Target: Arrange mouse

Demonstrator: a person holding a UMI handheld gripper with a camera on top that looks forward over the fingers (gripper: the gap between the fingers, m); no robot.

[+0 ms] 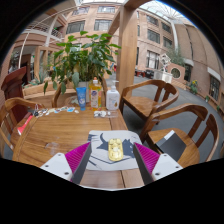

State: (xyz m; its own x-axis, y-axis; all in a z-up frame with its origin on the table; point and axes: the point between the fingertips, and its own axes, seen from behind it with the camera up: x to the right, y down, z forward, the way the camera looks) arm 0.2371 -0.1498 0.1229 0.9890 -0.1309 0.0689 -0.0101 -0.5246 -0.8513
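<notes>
At the bottom centre of the frame the gripper (113, 160) has its two fingers spread apart, each with a magenta pad (78, 155), and between them a grey mouse (113, 150) with a yellowish mark on its top lies on a grey mat (100, 168); whether the pads touch its sides is hard to see. The wooden table (60, 130) has bare room to the left of the fingers. At its far edge stand three bottles (96, 95) before one potted plant (85, 55). Small things (45, 111) at centre left are too tiny to name. Two wooden chairs (185, 125) are at right, one partly cut off.
</notes>
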